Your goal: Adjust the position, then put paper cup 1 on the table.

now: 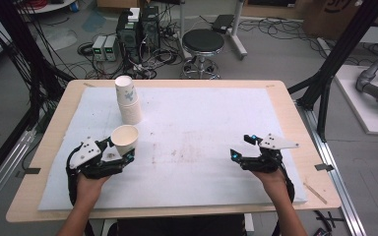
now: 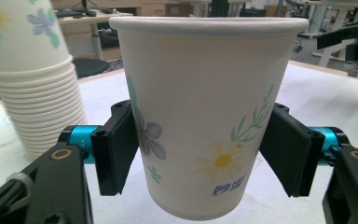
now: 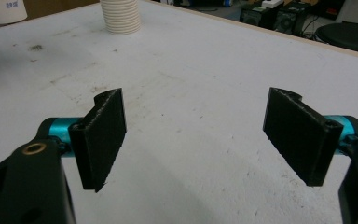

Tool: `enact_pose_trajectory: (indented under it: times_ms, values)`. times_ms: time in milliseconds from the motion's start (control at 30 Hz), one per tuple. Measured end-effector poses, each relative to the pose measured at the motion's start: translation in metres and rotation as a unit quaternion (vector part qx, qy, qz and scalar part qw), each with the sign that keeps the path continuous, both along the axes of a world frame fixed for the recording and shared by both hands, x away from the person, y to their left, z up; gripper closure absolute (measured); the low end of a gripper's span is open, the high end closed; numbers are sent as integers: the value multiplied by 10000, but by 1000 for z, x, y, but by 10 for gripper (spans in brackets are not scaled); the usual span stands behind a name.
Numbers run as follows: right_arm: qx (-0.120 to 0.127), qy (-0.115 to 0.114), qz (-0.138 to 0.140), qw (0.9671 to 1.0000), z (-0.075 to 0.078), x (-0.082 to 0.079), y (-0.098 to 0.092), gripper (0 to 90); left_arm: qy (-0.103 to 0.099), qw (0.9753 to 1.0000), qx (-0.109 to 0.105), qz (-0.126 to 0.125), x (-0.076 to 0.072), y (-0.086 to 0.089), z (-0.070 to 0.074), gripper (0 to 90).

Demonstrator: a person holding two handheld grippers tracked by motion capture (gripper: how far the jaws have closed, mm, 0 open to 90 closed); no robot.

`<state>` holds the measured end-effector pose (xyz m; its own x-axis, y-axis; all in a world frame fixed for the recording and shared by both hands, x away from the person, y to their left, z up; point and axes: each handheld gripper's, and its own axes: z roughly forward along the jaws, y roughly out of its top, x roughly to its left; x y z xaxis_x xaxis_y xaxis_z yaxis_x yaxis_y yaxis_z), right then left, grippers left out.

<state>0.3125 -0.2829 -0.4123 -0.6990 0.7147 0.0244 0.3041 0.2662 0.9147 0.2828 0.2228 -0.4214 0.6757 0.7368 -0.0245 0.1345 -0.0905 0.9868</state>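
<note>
Paper cup (image 2: 205, 121) sits gripped in left gripper (image 2: 200, 154) near table's left edge; right gripper (image 3: 196, 135) gapes empty. Next, set it down.

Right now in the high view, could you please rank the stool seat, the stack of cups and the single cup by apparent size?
1. Stack of cups
2. Stool seat, though it sits farther away, so it is unsure
3. Single cup, between the left gripper's fingers

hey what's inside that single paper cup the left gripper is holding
The single paper cup in the left gripper shows a bare pale inner wall from the high view; its bottom is hidden by the rim.
</note>
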Motion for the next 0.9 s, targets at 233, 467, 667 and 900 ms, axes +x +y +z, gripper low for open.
enact_pose_trajectory:
  times_ms: [233, 467, 667, 900]
  values:
    - [6, 5, 7, 10000, 0, 0, 2, 219, -65, 9998, -102, 173, 0, 9, 2, 311]
    - [2, 0, -22, 10000, 0, 0, 1, 219, -66, 9995, -137, 288, 0, 17, 2, 311]
    - [-11, 39, -24, 10000, -2, 0, 1, 219, -89, 9983, -140, 551, 3, 32, 1, 311]
    - [-20, -7, -39, 10000, -1, -2, -3, 220, -141, 9958, 72, 905, 7, 50, -1, 313]
